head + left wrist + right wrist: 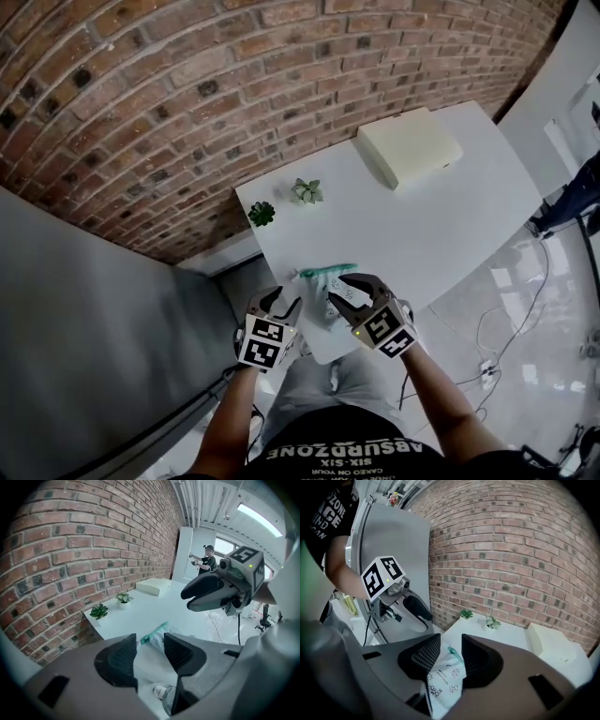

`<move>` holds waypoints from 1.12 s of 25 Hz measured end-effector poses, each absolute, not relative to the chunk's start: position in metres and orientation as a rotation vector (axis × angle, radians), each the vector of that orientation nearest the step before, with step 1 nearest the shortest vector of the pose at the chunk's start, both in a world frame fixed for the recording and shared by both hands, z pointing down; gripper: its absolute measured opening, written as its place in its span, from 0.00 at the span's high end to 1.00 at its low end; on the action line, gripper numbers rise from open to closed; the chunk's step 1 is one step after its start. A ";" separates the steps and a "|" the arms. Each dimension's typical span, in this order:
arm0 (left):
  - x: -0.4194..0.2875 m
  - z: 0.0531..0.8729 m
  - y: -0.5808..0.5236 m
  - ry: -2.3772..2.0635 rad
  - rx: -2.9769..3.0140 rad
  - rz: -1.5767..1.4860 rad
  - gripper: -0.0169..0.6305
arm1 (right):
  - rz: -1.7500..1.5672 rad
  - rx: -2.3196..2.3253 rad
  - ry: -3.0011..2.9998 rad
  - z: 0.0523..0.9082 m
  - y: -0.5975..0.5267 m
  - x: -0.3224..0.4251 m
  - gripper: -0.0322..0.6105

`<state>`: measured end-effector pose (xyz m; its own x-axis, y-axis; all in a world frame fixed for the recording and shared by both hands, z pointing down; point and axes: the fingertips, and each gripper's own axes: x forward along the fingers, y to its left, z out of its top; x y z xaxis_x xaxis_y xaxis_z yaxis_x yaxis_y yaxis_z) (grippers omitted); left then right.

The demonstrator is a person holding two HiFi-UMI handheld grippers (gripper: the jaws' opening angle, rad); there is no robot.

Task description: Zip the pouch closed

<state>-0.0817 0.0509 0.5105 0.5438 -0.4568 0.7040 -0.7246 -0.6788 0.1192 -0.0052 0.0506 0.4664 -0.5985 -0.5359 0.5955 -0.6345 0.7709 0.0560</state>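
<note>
A white pouch (pixel 325 302) printed with small drawings lies at the near edge of the white table (pixel 441 225); its teal zipper band (pixel 328 271) runs along the far side. My left gripper (pixel 286 302) hovers open just left of the pouch. In the left gripper view the pouch (pixel 157 634) lies beyond the left gripper (pixel 150 651), whose jaws stand apart. The right gripper (pixel 353 291) is open above the pouch's right part. In the right gripper view the pouch (pixel 445 677) shows in the gap of the right gripper (pixel 451 656), with no pad pressing on it.
Two small potted plants (pixel 262 214) (pixel 306 191) stand near the table's far left corner by the brick wall (pixel 187 103). A cream box (pixel 408 147) lies at the far end. Cables (pixel 506 328) trail on the floor at the right. A person (pixel 205 562) stands far off.
</note>
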 end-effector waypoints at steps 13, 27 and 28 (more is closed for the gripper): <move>-0.079 0.550 0.026 -0.907 2.314 0.997 0.72 | 0.061 0.488 -2.294 0.506 0.004 -0.031 0.77; -0.078 0.601 0.014 -0.954 2.109 1.013 0.72 | -0.294 -0.088 -2.149 0.575 -0.012 -0.047 0.82; -0.078 0.604 0.013 -0.954 2.101 1.019 0.72 | -0.334 -0.126 -2.138 0.578 -0.012 -0.048 0.82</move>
